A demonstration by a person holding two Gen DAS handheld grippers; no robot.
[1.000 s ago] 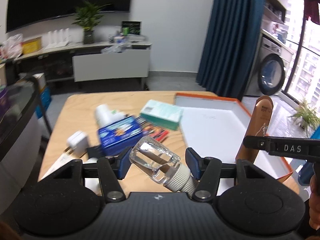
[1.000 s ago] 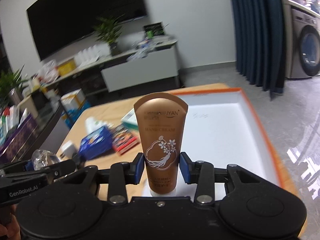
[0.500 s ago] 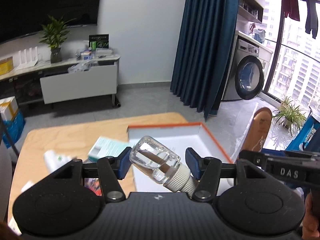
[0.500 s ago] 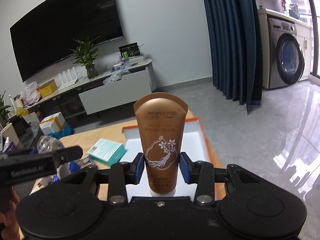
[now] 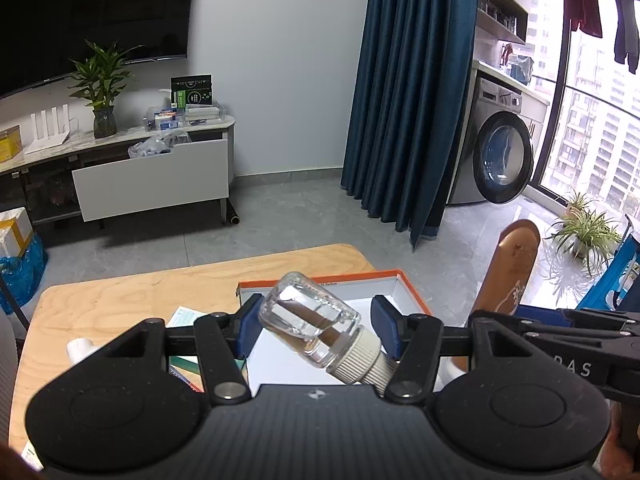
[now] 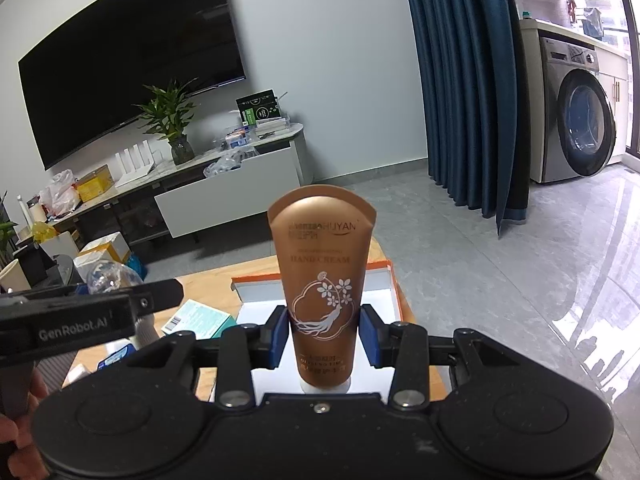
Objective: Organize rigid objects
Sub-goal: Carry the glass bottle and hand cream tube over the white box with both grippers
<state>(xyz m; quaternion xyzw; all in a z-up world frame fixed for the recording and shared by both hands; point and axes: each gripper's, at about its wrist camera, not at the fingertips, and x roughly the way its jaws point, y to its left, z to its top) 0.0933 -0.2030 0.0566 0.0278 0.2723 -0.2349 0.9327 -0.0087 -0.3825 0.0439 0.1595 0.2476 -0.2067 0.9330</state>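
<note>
Left tool (image 5: 316,326) clamped on glass bottle (image 5: 310,320), right tool (image 6: 324,330) clamped on hand cream tube (image 6: 322,280), above orange-rimmed tray (image 6: 390,280)

Both grippers are matte black plastic with ribbed housing, two round raised discs, silver pivot screws on angular linkage arms, and blue padded jaws. The left gripper (image 5: 318,322) reads "GenRobot.AI" in white along its side bar, the right gripper (image 6: 324,330) "DAS". Bare skin of a hand (image 6: 18,432) shows at the frame's edge.
</note>
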